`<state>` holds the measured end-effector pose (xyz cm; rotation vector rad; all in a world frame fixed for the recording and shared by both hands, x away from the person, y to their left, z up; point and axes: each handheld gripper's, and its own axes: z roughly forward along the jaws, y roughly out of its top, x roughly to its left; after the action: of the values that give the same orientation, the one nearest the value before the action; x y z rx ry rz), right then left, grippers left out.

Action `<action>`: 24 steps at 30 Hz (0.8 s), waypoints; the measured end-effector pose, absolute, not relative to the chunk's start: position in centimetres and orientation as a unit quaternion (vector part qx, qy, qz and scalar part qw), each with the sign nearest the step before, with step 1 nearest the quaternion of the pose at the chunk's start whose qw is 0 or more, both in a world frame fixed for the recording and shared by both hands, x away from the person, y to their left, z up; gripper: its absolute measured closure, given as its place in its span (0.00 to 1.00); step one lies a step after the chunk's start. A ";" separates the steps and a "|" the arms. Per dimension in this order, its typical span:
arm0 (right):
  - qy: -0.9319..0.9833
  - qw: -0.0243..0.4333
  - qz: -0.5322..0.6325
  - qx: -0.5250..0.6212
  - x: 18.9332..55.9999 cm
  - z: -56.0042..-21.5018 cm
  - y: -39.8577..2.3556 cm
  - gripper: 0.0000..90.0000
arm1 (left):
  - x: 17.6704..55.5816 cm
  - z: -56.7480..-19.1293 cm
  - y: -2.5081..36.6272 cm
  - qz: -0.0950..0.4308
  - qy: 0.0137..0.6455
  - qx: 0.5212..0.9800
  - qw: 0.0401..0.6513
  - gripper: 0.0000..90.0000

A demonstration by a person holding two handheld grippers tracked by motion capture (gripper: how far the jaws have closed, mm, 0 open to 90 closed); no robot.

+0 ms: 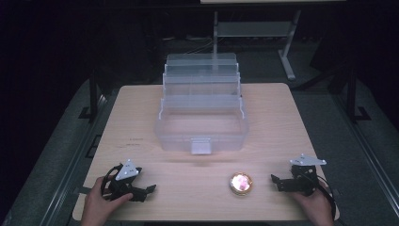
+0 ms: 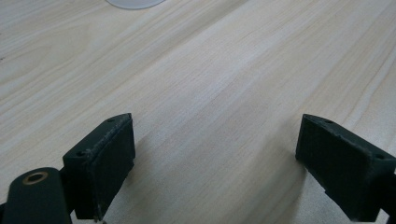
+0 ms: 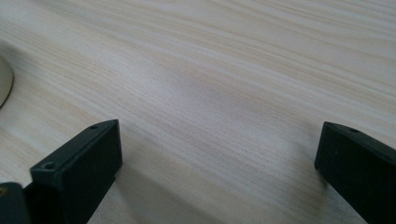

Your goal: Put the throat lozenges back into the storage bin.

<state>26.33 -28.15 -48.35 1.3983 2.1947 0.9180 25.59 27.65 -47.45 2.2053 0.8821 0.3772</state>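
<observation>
- You are resting the left gripper (image 1: 149,189) low on the table (image 1: 277,117), jaws spread wide and gripping nothing.
- You are holding the right gripper (image 1: 274,181) the same way, wide and empty, pointing inward.
- The tin (image 1: 241,183) is lying between them, nearer the right, probably set there for easy reach.
- The box (image 1: 201,125) is standing open behind it, tiers stepped back.

my two hands hold my two grippers low, one on each side.
my left gripper (image 1: 149,189) points right with jaws wide apart. my right gripper (image 1: 274,179) points left, jaws wide apart too, nothing between them.
</observation>
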 end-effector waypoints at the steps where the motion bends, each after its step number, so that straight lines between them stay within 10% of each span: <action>1: 0.781 0.190 0.327 0.497 26.3 -48.3 -28.2 0.00 | 25.6 -47.4 27.6 0.146 0.342 0.855 0.360 0.12; 24: 0.795 0.160 0.320 0.489 26.5 -47.2 -28.3 0.00 | 25.6 -47.4 27.6 0.147 0.342 0.855 0.360 0.12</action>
<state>26.45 -28.27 -47.23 1.3983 2.2722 0.9151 25.58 27.65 -47.45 2.2046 0.8829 0.3782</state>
